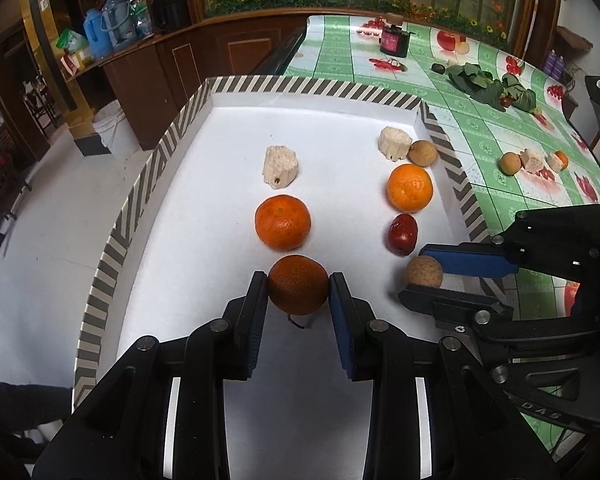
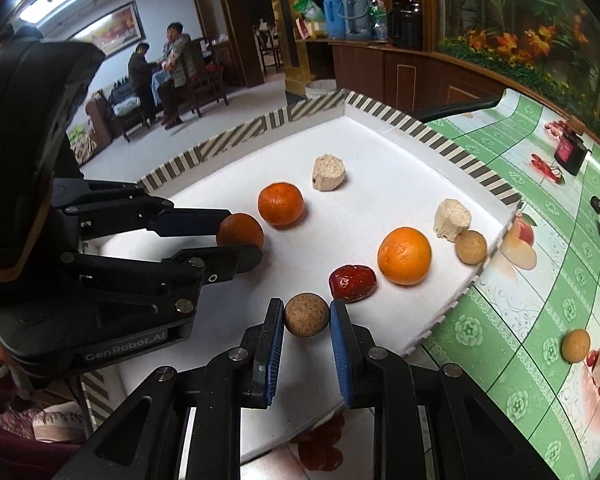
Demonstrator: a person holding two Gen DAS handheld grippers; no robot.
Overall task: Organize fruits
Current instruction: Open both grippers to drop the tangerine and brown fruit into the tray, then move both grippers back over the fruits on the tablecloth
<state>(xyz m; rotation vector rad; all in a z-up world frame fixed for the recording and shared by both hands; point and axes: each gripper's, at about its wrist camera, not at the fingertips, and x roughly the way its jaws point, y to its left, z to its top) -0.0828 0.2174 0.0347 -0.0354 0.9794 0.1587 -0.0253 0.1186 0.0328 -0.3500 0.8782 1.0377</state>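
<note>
A white tray (image 1: 228, 152) with a striped rim holds two rows of fruit. My left gripper (image 1: 298, 286) is shut on a dark orange tangerine (image 1: 298, 285) at the near end of the left row, behind which lie another tangerine (image 1: 283, 222) and a pale sugarcane chunk (image 1: 280, 167). My right gripper (image 2: 306, 316) is shut on a small brown longan (image 2: 306, 315) at the near end of the right row. Beyond it sit a red jujube (image 2: 352, 282), an orange (image 2: 405, 255), a second longan (image 2: 471, 246) and a cane chunk (image 2: 452, 219).
On the green fruit-print tablecloth (image 1: 496, 136) to the right of the tray lie a longan (image 1: 510, 163), a cane chunk (image 1: 532, 160) and another small piece (image 1: 558, 160). Leafy greens (image 1: 488, 84) and a dark jar (image 1: 394, 40) stand farther back. People sit in the room behind.
</note>
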